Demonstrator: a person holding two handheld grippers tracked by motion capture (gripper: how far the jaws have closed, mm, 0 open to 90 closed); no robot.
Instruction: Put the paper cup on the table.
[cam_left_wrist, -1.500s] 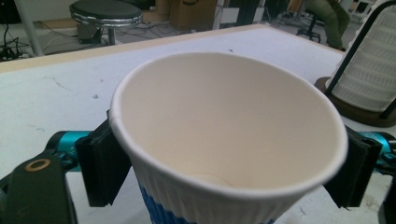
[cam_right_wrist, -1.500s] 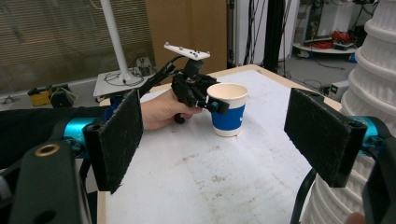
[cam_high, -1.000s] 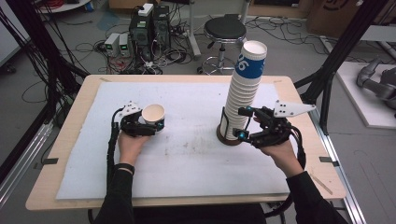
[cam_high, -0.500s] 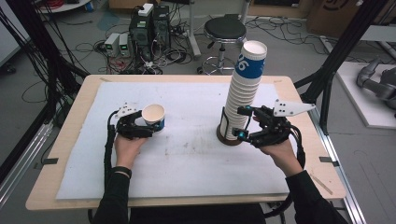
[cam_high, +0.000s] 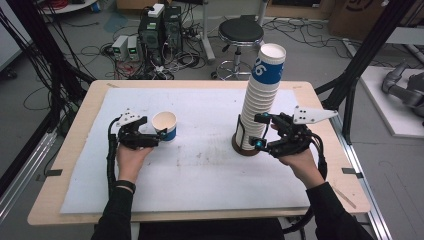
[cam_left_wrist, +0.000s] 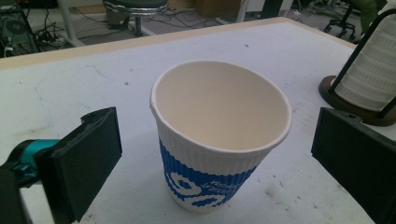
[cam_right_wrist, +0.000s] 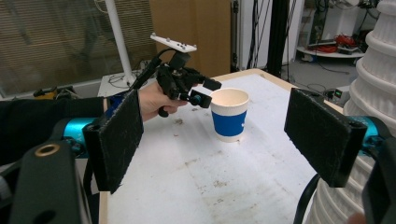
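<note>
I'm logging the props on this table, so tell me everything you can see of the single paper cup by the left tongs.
The paper cup stands upright on the white table cover, apart from the tall stack. It looks like ribbed paper: a white rolled rim, a cream empty inside, and a blue band with white print round the lower wall. The left tongs stand open on either side of it, with a gap on each side, so nothing but the table touches it.

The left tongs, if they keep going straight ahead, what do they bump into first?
Most likely the single paper cup. It stands upright on the table right between the open left tongs, with a gap on each side, so the tongs would pass around it until it met their base.
</note>
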